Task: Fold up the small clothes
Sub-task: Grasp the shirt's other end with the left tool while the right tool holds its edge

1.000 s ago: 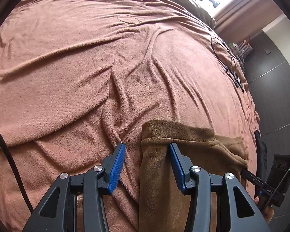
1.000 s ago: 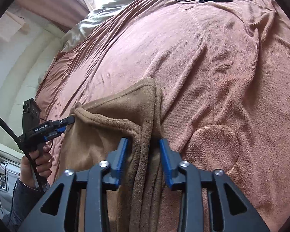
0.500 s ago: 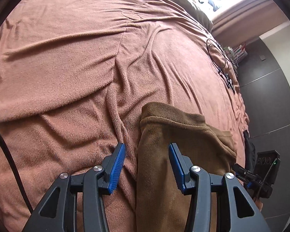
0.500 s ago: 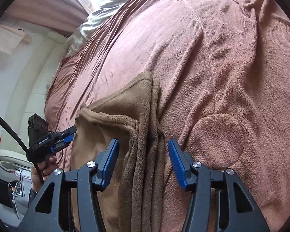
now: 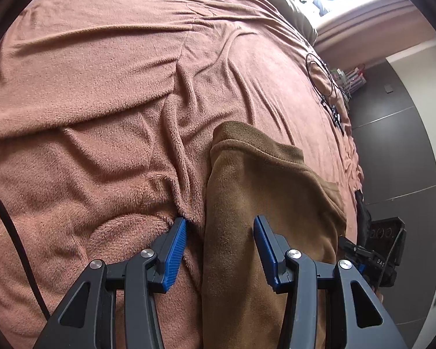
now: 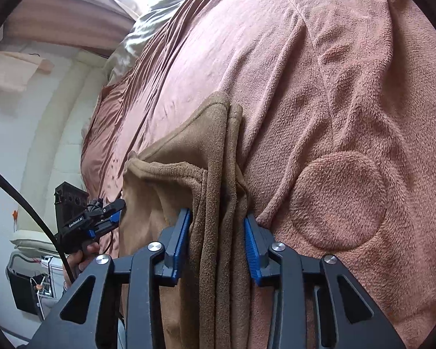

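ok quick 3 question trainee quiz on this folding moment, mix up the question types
1. True or false: the brown garment lies on a pink fleece blanket.
2. In the right wrist view, the right gripper straddles: A) a black cable, B) the garment's stacked edges, C) a pillow.
3. Fill in: the left gripper has its jaws ____ over the garment's left edge.

Key: 1 true; 2 B; 3 open
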A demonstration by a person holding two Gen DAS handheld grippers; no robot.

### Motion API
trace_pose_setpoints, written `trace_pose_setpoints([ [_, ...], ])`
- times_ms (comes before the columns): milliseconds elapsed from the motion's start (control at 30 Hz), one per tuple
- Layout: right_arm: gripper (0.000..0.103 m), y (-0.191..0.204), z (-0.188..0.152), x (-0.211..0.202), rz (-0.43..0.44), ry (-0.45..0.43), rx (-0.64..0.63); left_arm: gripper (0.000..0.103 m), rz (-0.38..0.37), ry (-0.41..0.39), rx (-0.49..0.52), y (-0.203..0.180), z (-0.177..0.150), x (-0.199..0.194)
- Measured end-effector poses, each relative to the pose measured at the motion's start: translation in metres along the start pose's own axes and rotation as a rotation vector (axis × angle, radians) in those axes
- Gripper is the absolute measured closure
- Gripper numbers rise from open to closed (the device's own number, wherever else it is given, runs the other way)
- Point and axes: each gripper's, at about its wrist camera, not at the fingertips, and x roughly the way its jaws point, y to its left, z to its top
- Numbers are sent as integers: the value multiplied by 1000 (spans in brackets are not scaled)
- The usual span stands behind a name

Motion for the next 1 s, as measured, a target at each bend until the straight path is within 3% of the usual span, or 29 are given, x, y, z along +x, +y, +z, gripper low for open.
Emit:
trace_pose_setpoints([
  [200, 86, 0, -10, -12, 50, -40, -28, 57, -51, -11, 37, -15, 1, -3],
  [367, 83, -1, -12, -3, 8, -26, -40, 57, -94, -29, 33, -11, 2, -4],
  [633, 82, -7, -6, 12, 45, 3, 9, 57, -63, -9, 16, -7, 6, 15],
  [767, 83, 10, -1, 19, -16, 12, -22, 57, -34, -12, 43, -14, 5, 21],
  [933, 90, 32, -5, 9, -67, -9, -55, 87, 3, -11, 32, -10, 4, 18],
  [1000, 91, 40, -8, 4, -60, -26, -64, 93, -6, -11, 24, -9, 3, 14],
])
